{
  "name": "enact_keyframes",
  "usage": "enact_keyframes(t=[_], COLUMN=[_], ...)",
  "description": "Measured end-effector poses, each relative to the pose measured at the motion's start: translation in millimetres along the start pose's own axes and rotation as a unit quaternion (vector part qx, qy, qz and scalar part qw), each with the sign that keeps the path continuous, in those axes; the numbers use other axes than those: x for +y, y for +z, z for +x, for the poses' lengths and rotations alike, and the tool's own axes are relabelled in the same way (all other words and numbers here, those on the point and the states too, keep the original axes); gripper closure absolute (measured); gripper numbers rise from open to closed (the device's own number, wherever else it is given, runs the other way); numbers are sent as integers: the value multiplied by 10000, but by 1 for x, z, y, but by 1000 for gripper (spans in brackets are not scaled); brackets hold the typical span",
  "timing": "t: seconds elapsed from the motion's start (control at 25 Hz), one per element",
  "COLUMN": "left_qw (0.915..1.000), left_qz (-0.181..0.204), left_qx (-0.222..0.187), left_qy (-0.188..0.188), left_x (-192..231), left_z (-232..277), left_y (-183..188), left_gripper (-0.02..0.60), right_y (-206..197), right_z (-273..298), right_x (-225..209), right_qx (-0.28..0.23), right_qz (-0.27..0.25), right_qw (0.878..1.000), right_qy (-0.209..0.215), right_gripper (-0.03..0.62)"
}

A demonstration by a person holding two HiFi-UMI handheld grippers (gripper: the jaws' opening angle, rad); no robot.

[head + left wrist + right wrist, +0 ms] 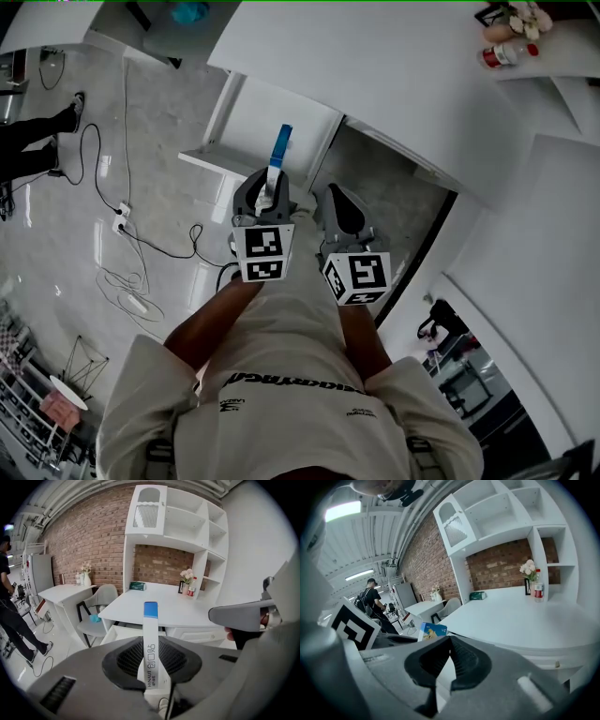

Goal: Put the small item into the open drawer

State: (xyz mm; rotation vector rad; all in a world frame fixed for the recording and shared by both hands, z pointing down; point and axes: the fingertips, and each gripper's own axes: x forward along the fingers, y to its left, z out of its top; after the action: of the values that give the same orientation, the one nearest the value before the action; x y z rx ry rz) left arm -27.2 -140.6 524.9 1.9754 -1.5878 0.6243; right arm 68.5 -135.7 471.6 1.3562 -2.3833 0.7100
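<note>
A slim white box with a blue end (277, 159) stands upright in my left gripper (266, 195), whose pads are shut on its lower part. Seen edge-on in the left gripper view, the box (150, 639) rises between the black pads of my left gripper (151, 654). Ahead and below it, the open white drawer (305, 120) juts from under the desk (394, 66); the drawer (123, 633) is just beyond the box's tip. My right gripper (339, 204) hangs beside the left one, jaws together and empty. The right gripper view catches the box's blue face (432, 631).
Cables and a power strip (122, 221) lie on the floor at the left, near a person's legs (37, 136). A bottle and flowers (506, 52) stand at the desk's far end. A chair (96, 606) sits left of the desk, with shelves (187, 522) above.
</note>
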Motion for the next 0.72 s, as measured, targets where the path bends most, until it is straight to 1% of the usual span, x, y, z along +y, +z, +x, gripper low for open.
enact_keyframes(t=[0.16, 0.48, 0.72], left_qw=[9997, 9974, 9959], left_qz=[-30, -71, -56], left_qx=[253, 709, 904], left_qy=[-15, -56, -45], left_x=[6, 17, 22], left_z=[22, 54, 76], left_y=[-10, -27, -38], left_gripper=[489, 491, 490], right_y=[-11, -29, -40], right_z=[10, 19, 25], right_x=[-6, -14, -18], right_qx=[65, 212, 281], right_qz=[165, 316, 404], right_qw=[9998, 9991, 9985], right_qy=[-29, -182, -224], right_gripper=[596, 597, 595])
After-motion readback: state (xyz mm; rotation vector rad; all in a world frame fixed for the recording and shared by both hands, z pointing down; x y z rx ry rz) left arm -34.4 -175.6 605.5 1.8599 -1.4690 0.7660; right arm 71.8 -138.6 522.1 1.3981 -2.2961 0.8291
